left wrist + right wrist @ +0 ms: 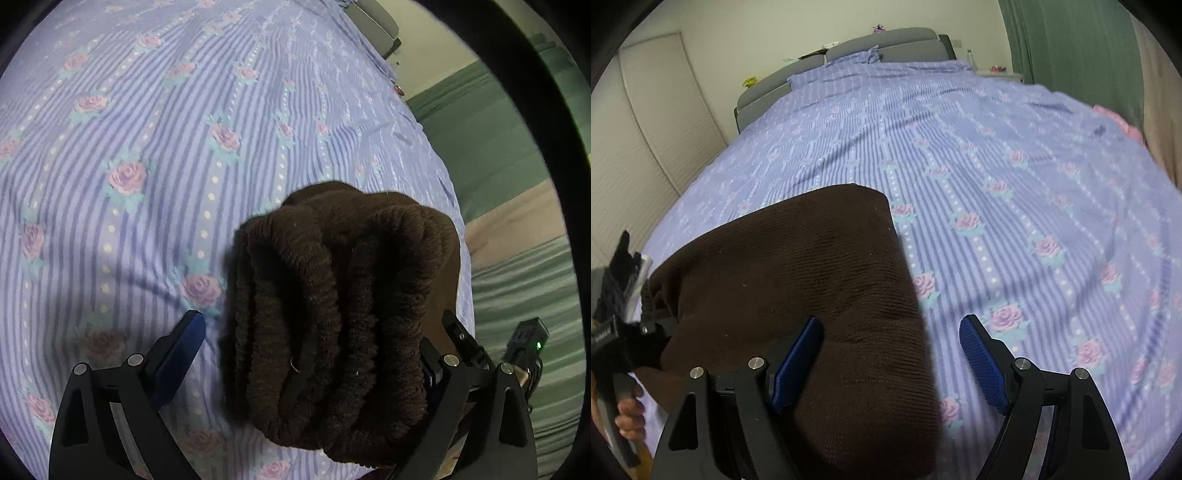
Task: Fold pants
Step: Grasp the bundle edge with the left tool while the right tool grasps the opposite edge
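Pants [798, 280] lie folded on bedspread [997, 166]; left tongs [325, 332] and right tongs [890, 354] spread; no legible writing.

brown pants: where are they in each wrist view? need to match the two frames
Left wrist: brown pants fill the lower centre, stacked folds end-on between the open left gripper fingers.
Right wrist: lower left, a flat folded slab; the open right gripper straddles its right edge.
Shared landmark: lilac striped rose-print bedspread.

Left wrist camera looks steeply down, close over the bunched dark-brown knit pants [332, 325]; right wrist camera faces 12 o'clock along the lilac rose-striped bedsheet [1015, 177]. Both views share pants and sheet.
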A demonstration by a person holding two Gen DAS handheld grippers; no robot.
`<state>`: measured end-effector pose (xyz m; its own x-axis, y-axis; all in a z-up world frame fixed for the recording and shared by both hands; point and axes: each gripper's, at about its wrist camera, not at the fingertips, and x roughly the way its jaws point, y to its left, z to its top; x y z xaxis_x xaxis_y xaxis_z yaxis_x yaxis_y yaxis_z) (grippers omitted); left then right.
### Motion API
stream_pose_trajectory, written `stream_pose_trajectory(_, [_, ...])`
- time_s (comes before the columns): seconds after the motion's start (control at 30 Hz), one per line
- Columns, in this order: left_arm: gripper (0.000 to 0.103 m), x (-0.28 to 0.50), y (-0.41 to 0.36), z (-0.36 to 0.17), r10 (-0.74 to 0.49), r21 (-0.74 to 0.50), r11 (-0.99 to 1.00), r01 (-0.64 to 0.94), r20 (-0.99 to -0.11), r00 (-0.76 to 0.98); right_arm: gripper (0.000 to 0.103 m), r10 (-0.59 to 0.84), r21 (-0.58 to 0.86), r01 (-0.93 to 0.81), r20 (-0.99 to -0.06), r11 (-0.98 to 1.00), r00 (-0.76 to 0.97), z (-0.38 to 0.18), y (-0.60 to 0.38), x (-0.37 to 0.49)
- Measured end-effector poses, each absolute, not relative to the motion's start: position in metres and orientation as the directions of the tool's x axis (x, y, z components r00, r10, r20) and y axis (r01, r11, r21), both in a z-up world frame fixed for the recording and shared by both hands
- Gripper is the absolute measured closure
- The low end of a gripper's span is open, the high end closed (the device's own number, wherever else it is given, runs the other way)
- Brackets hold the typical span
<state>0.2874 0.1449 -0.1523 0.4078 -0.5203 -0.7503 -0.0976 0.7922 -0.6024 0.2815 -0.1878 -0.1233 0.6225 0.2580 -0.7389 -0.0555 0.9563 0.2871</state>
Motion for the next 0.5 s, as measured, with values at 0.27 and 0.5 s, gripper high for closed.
stream_pose_trajectory(0.27, [0.005,0.286,0.144,-0.173,-0.623,-0.695,0.714,-0.083,-0.685,0.378,0.025,0.321,0.373,-0.041,-0.732,0.927,0.601,-0.139,-0.191,0.286])
stream_pose_trajectory(0.5, [0.005,0.29,0.143,-0.173,-0.619,-0.708,0.699,-0.096,-0.667,0.414,0.025,0.381,0.422,-0.07,-0.722,0.904,0.578,-0.15,-0.186,0.3])
